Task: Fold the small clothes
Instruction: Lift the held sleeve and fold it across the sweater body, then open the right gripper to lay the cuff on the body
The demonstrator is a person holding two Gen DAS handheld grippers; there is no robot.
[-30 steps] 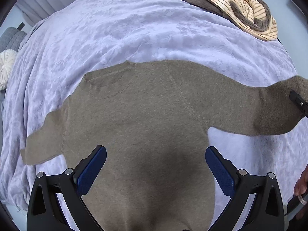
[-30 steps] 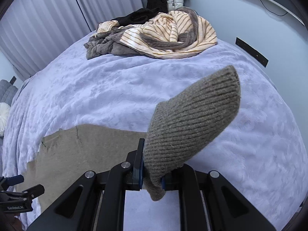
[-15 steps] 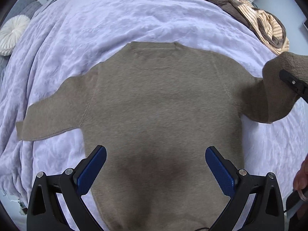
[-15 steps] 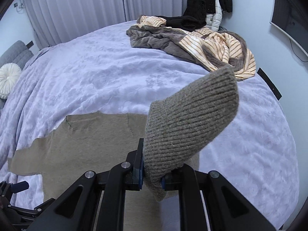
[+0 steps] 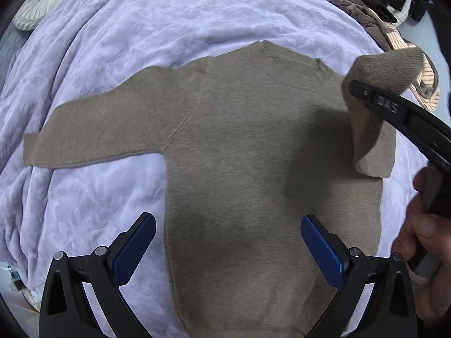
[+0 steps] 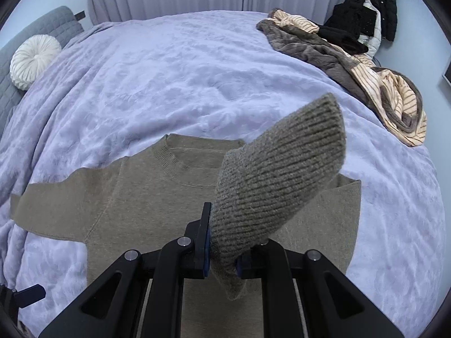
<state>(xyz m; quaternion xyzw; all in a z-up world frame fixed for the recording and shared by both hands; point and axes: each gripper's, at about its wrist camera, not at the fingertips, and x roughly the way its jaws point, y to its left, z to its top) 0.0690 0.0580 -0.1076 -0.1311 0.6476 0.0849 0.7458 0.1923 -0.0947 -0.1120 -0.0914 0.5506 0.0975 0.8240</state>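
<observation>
An olive-brown knit sweater (image 5: 253, 146) lies flat on the lilac bedspread (image 5: 141, 22), neck away from me; it also shows in the right wrist view (image 6: 146, 197). My right gripper (image 6: 221, 256) is shut on the ribbed cuff of its right sleeve (image 6: 282, 174) and holds it lifted over the sweater's body; the sleeve (image 5: 375, 107) is doubled back over the right shoulder. My left gripper (image 5: 228, 242) is open and empty above the sweater's lower body. The left sleeve (image 5: 93, 132) lies stretched out flat.
A heap of other clothes, striped cream, brown and black (image 6: 352, 64), lies at the far right of the bed. A round white cushion (image 6: 35, 60) leans on the grey headboard (image 6: 50, 22) at the far left. Curtains hang behind.
My right gripper has carried the sleeve cuff leftward, from beside the sweater to above its body, folding the sleeve back. The left gripper has stayed open while its view turned toward the left sleeve.
</observation>
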